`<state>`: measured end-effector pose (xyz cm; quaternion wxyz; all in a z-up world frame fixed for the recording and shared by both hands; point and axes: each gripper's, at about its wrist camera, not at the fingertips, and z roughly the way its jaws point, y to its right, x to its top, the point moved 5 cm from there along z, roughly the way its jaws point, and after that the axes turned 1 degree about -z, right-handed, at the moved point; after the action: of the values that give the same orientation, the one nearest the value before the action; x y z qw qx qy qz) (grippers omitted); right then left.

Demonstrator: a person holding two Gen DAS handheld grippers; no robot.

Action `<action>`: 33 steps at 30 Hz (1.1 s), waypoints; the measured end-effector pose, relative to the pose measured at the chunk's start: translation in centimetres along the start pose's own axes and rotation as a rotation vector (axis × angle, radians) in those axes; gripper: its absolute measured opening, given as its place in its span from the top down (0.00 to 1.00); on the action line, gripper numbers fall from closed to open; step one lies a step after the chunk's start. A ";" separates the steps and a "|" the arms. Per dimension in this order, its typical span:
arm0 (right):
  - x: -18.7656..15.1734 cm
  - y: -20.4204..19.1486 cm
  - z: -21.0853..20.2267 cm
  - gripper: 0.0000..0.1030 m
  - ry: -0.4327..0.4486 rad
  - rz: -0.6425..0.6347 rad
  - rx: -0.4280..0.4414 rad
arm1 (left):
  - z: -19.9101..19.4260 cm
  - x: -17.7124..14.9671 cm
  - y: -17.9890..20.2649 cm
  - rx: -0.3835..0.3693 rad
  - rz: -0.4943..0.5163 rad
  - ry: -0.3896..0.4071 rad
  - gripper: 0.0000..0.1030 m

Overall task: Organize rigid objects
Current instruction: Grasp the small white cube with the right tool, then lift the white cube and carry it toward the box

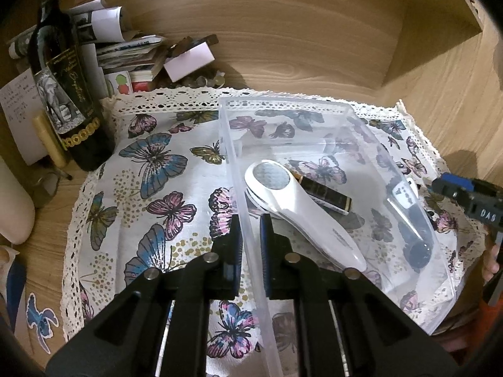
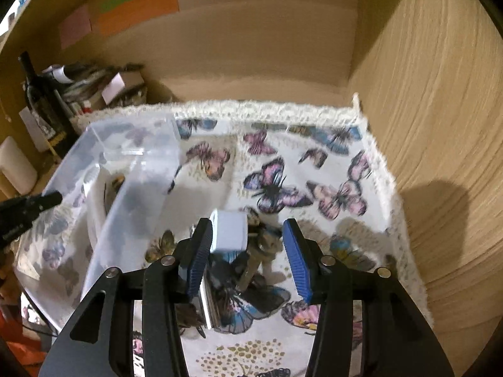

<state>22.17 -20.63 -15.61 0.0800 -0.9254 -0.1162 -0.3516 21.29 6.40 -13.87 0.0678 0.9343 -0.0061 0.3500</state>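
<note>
A clear plastic bin (image 1: 418, 207) stands on a butterfly-print cloth (image 1: 157, 163). In it lie a white handheld device (image 1: 298, 207), a dark tube with gold bands (image 1: 327, 194) and a black-and-white object (image 1: 411, 220) by the right wall. My left gripper (image 1: 251, 238) is shut on the bin's left wall. My right gripper (image 2: 248, 251) is open low over the cloth right of the bin (image 2: 132, 207). A small white box (image 2: 229, 232) sits by its left finger, with a slim mirrored object (image 2: 217, 298) below; it is unclear what touches.
A dark wine bottle (image 1: 63, 94) stands at the back left with stacked papers and boxes (image 1: 132, 53) behind it. A wooden side wall (image 2: 440, 125) closes the right. A white cylinder (image 1: 12, 201) lies at the far left.
</note>
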 end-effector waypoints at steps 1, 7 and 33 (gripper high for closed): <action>-0.1 -0.2 0.4 0.58 -0.008 -0.004 0.011 | 0.0 0.0 0.0 0.005 0.001 0.000 0.90; -0.1 -1.4 3.0 0.58 -0.051 -0.037 0.052 | 0.1 0.0 0.2 0.023 0.003 -0.003 0.91; 4.1 -3.4 -2.3 0.73 0.140 -0.063 0.087 | 0.1 -0.1 0.1 0.001 -0.013 0.003 0.90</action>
<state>22.77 -17.19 -10.97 0.1172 -0.8900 -0.1547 -0.4126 21.22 6.26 -13.98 0.0694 0.9339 0.0001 0.3507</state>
